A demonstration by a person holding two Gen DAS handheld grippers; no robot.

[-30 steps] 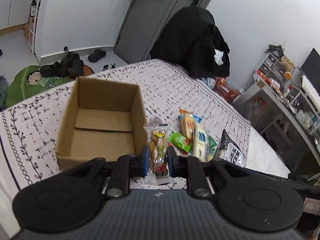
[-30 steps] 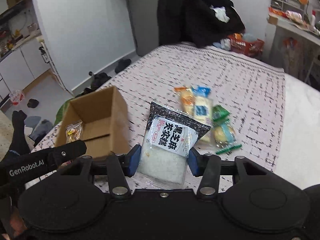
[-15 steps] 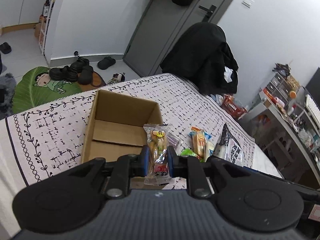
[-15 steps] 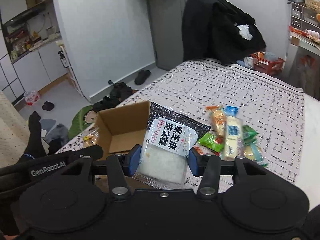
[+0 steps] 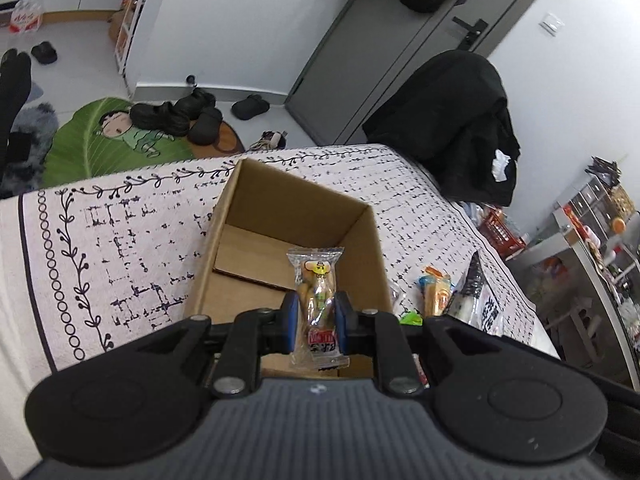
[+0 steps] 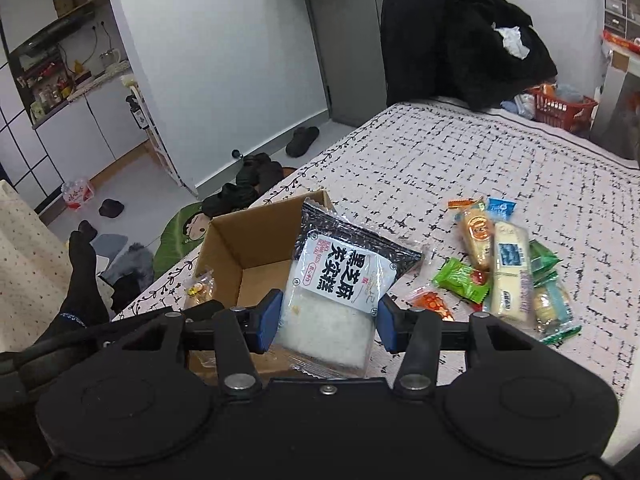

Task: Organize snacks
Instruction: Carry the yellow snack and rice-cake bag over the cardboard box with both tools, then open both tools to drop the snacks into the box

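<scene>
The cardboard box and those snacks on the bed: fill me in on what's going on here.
A person holds a gripper in each hand. The left gripper is shut on a small clear snack packet, in front of the open cardboard box. The right gripper grips a black sesame cake pack by the box. More snacks lie loose on the patterned bedspread.

One brown box [image 5: 256, 216] is sitting open on the bed [image 6: 500, 160]. Two grippers are holding snacks: the left gripper [image 5: 317, 316] is pinching one small clear pack [image 5: 318, 280], and the right gripper [image 6: 326, 320] is squeezing one black and white pack [image 6: 344, 276]. About seven more snacks [image 6: 508, 264] are lying in a pile on the bed, though some are hiding under others
</scene>
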